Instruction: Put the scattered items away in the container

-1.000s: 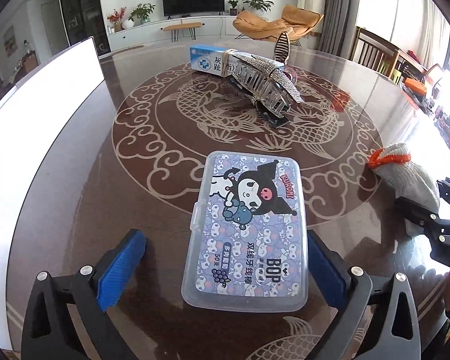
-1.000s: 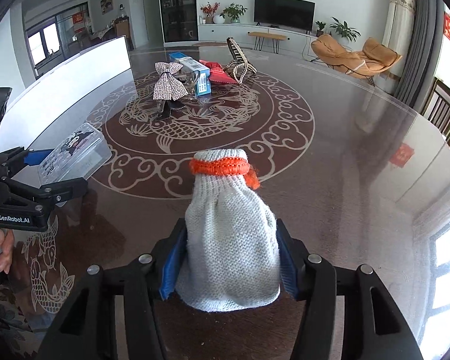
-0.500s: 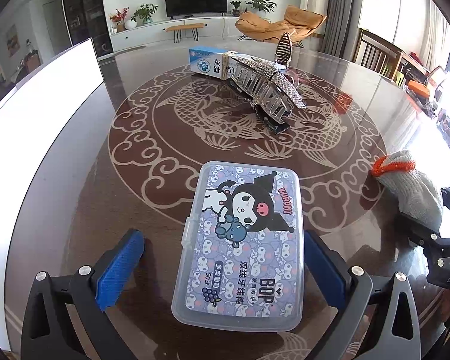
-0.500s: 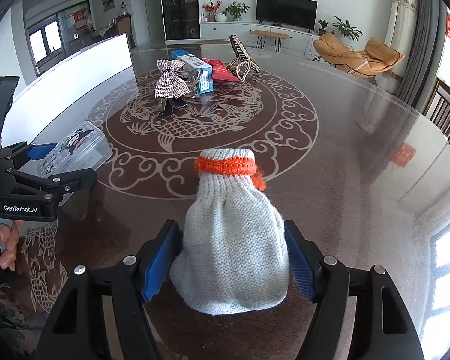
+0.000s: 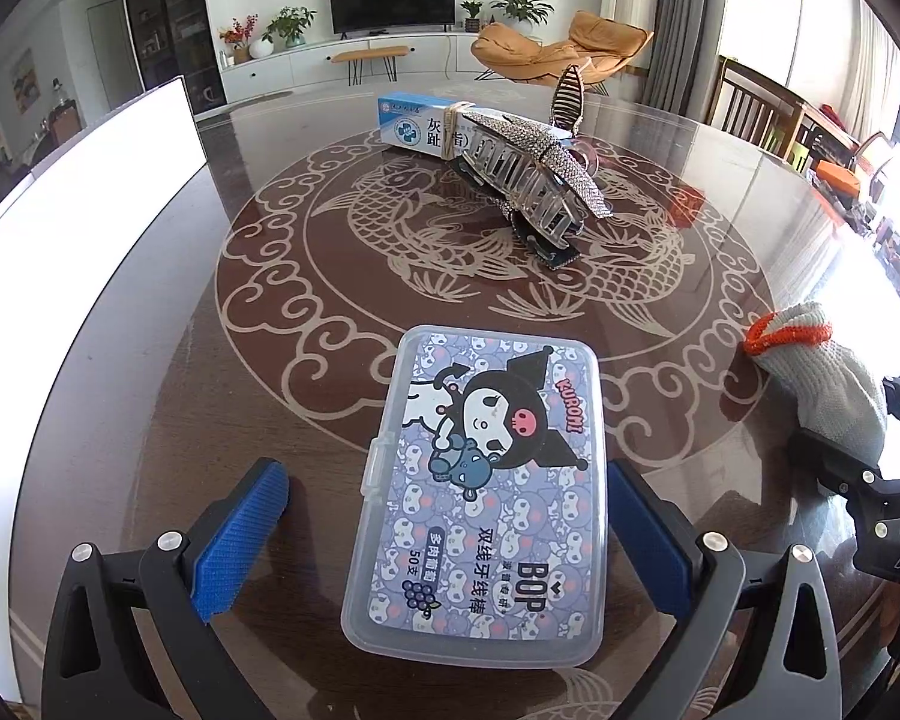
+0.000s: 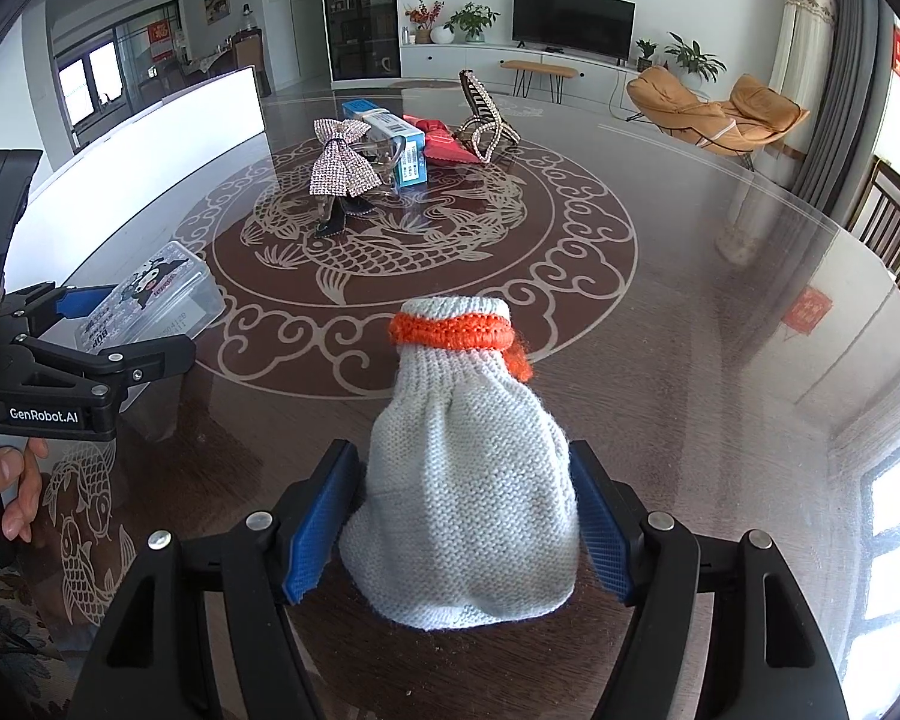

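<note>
dark glossy table [image 6: 690, 312] with a carved fish medallion fills both views. right gripper [image 6: 462, 531] has just been opening; its blue pads stand apart either side of the white knit glove [image 6: 468, 480], barely clear of it. left gripper [image 5: 450, 540] is spread wide around the cartoon floss box [image 5: 480, 480], not pressing it. farther off lie a rhinestone hair clip [image 5: 534, 180] and a blue carton [image 5: 414, 129].

Floss box [image 5: 480, 492] lid: "KUROMI", "BOP", "双线牙线棒", "50支". Left gripper [image 6: 90, 330] body: "GenRobot.AI". Blue-white carton [image 5: 417, 129]: "灰趾(指)". Right gripper [image 5: 882, 504]: partial "DAS".
</note>
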A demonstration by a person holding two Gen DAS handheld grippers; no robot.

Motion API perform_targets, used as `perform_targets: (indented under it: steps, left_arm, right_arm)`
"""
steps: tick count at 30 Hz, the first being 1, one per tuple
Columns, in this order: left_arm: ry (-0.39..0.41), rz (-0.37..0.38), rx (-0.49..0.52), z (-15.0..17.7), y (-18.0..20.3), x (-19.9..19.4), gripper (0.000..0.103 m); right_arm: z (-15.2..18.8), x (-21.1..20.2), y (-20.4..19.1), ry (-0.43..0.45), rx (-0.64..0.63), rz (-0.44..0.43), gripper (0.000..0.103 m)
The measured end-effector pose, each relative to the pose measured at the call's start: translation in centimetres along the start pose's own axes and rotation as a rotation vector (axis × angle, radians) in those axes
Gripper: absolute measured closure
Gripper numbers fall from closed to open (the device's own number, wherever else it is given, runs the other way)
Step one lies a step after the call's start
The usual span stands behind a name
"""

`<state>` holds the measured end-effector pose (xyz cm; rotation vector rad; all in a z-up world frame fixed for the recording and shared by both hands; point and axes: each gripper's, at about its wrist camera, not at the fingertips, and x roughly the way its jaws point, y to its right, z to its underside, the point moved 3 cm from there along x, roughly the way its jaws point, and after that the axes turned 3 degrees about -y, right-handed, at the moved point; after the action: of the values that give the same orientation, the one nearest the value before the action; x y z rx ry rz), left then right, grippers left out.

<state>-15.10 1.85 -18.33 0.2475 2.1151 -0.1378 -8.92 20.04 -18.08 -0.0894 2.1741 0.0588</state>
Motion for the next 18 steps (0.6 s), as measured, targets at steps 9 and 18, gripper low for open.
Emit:
perform_targets:
  steps: [9,18]
  left_arm:
    - [0.0,0.0,0.0,0.03,-0.03,-0.01,0.0]
    - [0.0,0.0,0.001,0.07,-0.03,-0.04,0.0]
  right_arm:
    - [-0.01,0.04,0.03,0.0,0.0,-0.001,0.032]
    - [-0.1,0.11,0.2,0.0,0.001,-0.002,0.032]
